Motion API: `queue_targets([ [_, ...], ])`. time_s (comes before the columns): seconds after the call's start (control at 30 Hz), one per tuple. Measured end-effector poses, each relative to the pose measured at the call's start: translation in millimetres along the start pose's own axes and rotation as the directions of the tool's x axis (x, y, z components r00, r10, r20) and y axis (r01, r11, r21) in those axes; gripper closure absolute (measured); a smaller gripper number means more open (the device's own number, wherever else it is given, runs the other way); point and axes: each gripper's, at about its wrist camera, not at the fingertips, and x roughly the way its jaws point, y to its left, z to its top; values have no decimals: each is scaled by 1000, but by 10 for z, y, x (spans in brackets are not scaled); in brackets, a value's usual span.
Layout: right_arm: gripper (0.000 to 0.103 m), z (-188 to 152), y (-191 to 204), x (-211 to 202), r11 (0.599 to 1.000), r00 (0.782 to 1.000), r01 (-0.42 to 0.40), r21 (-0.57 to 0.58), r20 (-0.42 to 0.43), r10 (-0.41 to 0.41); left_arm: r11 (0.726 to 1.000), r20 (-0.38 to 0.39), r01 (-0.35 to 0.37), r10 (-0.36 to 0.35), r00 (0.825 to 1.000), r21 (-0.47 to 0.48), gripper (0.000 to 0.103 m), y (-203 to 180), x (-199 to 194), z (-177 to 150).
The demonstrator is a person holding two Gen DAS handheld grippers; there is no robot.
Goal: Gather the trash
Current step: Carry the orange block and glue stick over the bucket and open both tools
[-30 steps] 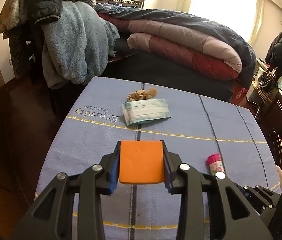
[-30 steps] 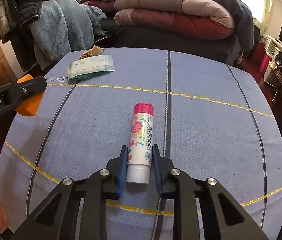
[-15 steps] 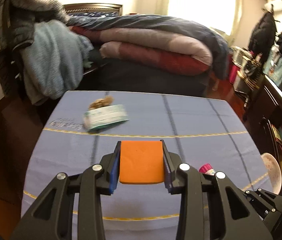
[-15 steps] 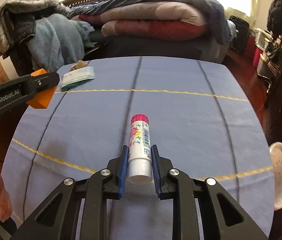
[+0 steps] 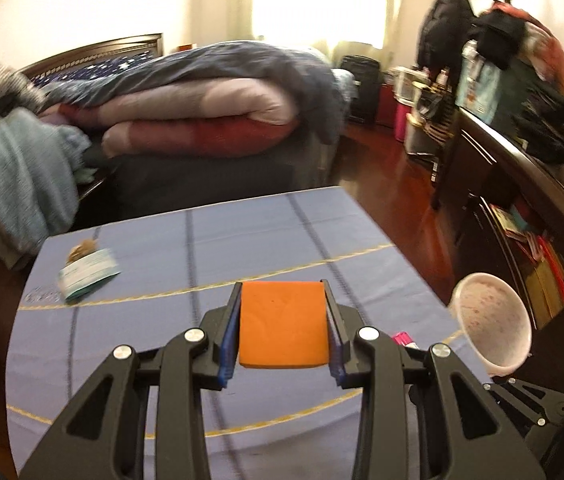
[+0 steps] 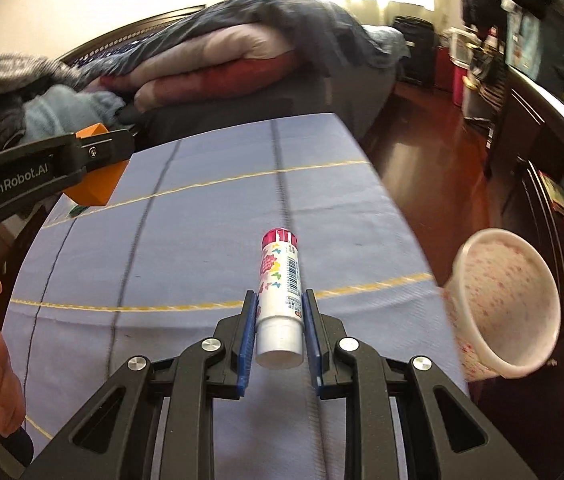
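Both tools [image 5: 284,326] [image 6: 277,326] now nearer bin [image 6: 510,304].

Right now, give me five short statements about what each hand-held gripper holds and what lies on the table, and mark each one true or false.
1. The left hand-held gripper clamps an orange block. True.
2. The right hand-held gripper is empty. False: it grips a glue stick.
3. The glue stick's cap is pink. True.
4. The speckled bin stands on the blue tablecloth. False: it sits beyond the table's right edge.
5. The tissue packet lies in the bin. False: it lies on the tablecloth.
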Motion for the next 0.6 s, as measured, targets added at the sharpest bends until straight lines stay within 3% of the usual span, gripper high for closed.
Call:
queue_targets([
  [0.3, 80, -90, -663, -159, 992, 998, 50, 116, 24, -53, 991, 1, 82, -83, 997, 109, 67, -758, 90, 91],
  [0.6, 80, -191, -1348, -305, 961, 989, 130, 243, 35, -142, 958, -28, 190, -189, 982, 214, 67, -1535, 269, 107],
])
